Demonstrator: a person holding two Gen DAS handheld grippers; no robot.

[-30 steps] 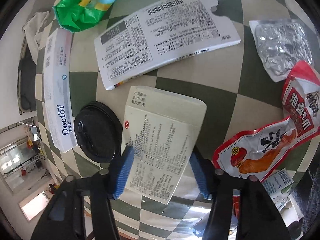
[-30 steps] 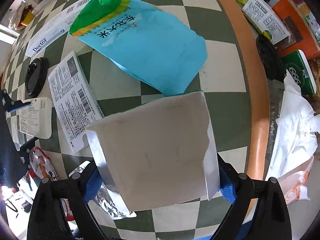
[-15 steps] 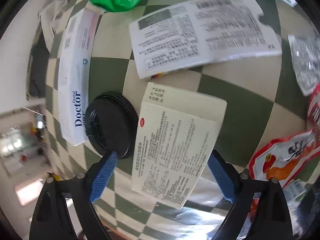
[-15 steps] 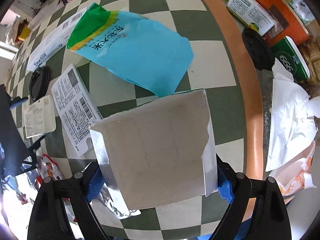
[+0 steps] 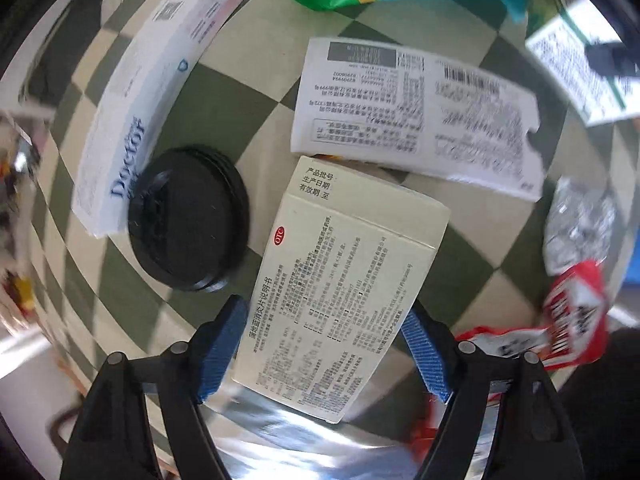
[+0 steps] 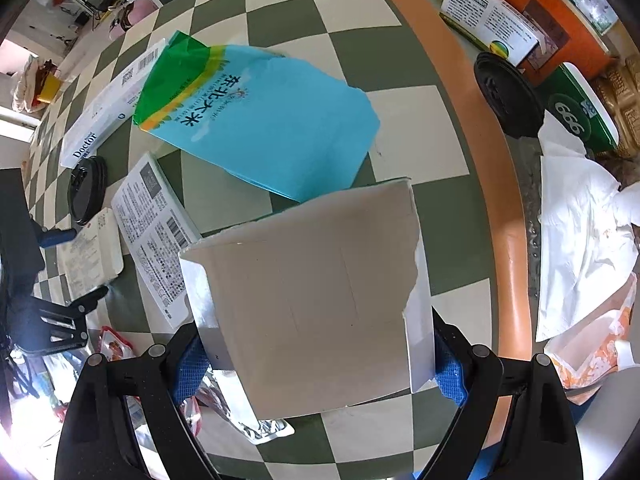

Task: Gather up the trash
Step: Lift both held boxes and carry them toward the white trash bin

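Note:
My left gripper [image 5: 324,348] points down over a cream medicine box [image 5: 340,280] lying on the checkered table [image 5: 464,216]. The box sits between the blue pads [image 5: 224,340], which are closing and stand just off its long sides. In the right wrist view the same medicine box [image 6: 90,256] lies at the far left, between the left gripper's fingers [image 6: 56,236]. My right gripper [image 6: 320,368] is shut on a torn grey cardboard piece [image 6: 312,296] with a silver lining, held above the table.
A black lid [image 5: 188,220], a white toothpaste box [image 5: 148,92], a flattened printed carton [image 5: 412,120], a blue rice bag [image 6: 260,120], crumpled foil [image 5: 580,228] and a red snack wrapper [image 5: 568,320] lie around. An orange-rimmed bin [image 6: 500,160] at the right holds tissue [image 6: 580,240] and boxes.
The left gripper's jaws spread wide around the medicine box, rolled, then drew in toward its sides. The right gripper has lifted slightly with the cardboard piece still in it.

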